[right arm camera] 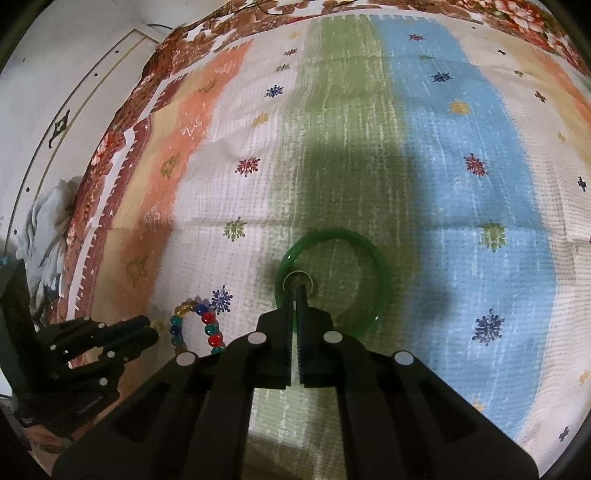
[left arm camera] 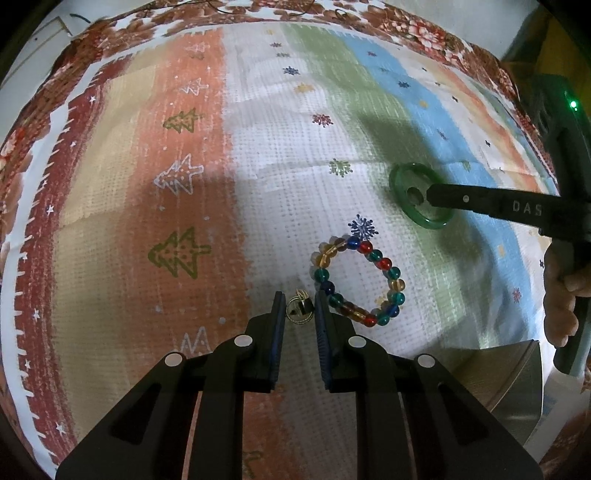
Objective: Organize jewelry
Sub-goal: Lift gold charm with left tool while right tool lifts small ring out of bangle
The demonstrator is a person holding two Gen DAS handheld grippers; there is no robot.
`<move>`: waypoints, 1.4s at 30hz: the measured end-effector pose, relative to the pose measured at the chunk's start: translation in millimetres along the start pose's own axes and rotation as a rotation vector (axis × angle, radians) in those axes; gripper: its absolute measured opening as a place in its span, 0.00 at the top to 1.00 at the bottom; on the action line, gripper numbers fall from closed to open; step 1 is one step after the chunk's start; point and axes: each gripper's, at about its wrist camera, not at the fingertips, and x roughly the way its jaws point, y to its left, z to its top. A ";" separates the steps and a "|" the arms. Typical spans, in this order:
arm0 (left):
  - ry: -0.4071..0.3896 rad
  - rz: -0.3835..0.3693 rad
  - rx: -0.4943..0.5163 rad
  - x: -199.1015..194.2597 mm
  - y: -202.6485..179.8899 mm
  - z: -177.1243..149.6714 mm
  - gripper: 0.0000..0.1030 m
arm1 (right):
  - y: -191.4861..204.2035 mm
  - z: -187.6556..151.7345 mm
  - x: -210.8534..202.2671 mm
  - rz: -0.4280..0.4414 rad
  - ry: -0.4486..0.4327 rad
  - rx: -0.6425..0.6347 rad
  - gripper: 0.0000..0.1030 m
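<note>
A green bangle point(right arm camera: 332, 273) lies flat on the patterned cloth; it also shows in the left wrist view point(left arm camera: 421, 195). My right gripper point(right arm camera: 297, 291) is shut on a small silver ring point(right arm camera: 297, 277) and holds it just inside the bangle's near-left rim. A bracelet of coloured beads point(left arm camera: 356, 280) lies on the cloth; its right part shows in the right wrist view point(right arm camera: 207, 325). My left gripper point(left arm camera: 300, 301) is open, its fingers on either side of a small gold ring point(left arm camera: 300, 309) lying just left of the bead bracelet.
A striped cloth with tree and snowflake prints point(left arm camera: 258, 166) covers the surface, with a floral brown border point(left arm camera: 424, 29) at the back. A metallic container's corner point(left arm camera: 509, 373) sits at the right. A white crumpled cloth point(right arm camera: 48, 236) lies off the left edge.
</note>
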 end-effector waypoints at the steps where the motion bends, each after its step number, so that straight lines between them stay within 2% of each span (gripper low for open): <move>1: 0.001 -0.001 0.000 0.3 -0.7 0.1 0.85 | -1.7 0.5 0.6 0.014 0.001 0.012 0.96; 3: 0.000 -0.002 -0.001 0.7 -1.5 0.4 0.85 | -4.0 1.0 1.7 0.016 0.002 0.025 0.96; 5: -0.001 -0.007 -0.006 0.6 -0.6 0.6 0.85 | -6.5 1.9 3.1 0.011 0.004 0.034 0.91; 7: -0.002 -0.014 -0.014 0.1 0.6 0.6 0.85 | -8.6 2.8 3.5 0.012 0.003 0.042 0.74; 8: -0.002 -0.017 -0.018 -0.1 1.1 0.8 0.85 | -9.8 3.5 3.7 0.018 0.001 0.048 0.71; 13: 0.002 -0.017 -0.016 0.9 -0.1 0.5 0.85 | -13.4 5.4 4.2 0.027 0.001 0.056 0.70; 21: 0.006 -0.017 -0.009 2.6 -1.9 0.3 0.85 | -15.8 8.5 13.9 0.014 0.017 0.050 0.70; 23: 0.007 -0.016 -0.008 3.2 -2.0 0.3 0.85 | -15.8 8.6 15.7 0.004 0.018 0.046 0.74; 25: 0.008 -0.018 -0.006 3.6 -2.6 -0.4 0.85 | -17.4 8.6 16.9 -0.027 0.017 0.044 0.89; 27: 0.009 -0.017 -0.006 3.8 -2.4 0.2 0.85 | -19.4 7.8 17.4 -0.040 0.015 0.043 0.92; 42: -0.013 -0.030 -0.016 -5.6 -1.0 1.6 0.85 | -17.3 6.3 2.3 -0.039 -0.013 0.040 0.93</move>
